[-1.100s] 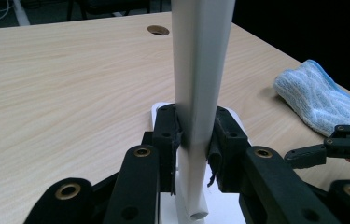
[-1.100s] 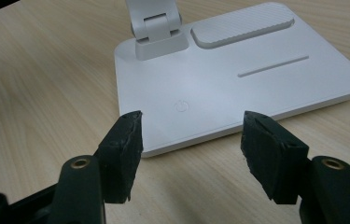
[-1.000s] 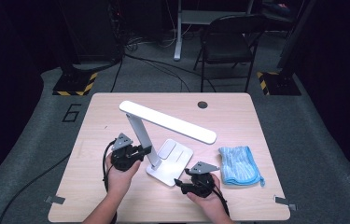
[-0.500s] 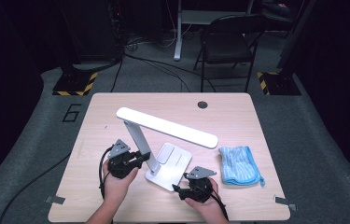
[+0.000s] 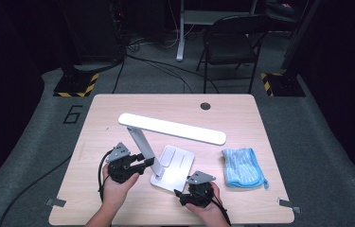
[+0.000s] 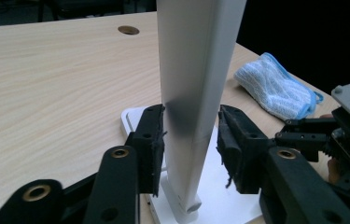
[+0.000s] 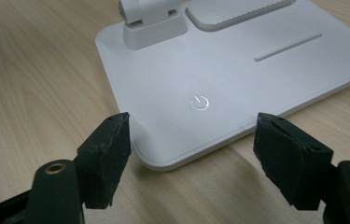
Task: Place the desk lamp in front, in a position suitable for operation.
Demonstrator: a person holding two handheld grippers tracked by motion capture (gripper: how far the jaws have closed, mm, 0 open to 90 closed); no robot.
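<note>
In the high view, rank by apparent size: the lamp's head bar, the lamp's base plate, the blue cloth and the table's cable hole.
1. Lamp's head bar, the longest.
2. and 3. Lamp's base plate and blue cloth look about alike; the upright arm covers part of the base, so no ranking between them.
4. Cable hole, clearly smallest.

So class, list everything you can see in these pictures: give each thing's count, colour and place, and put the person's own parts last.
Desk lamp: one, white, mid-table, flat base toward the near edge, head level above it.
Power symbol: one, pale, on the lamp base's near corner.
Cloth: one, blue, folded, right of the lamp.
Table: one, light wood, with a round hole at its far edge.
Chair: one, black, behind the table.
Left gripper: one, black, jaws either side of the lamp's upright arm, just been opening.
Right gripper: one, black, jaws wide apart at the base's corner, just been opening.
Hands: two, at the near edge.
</note>
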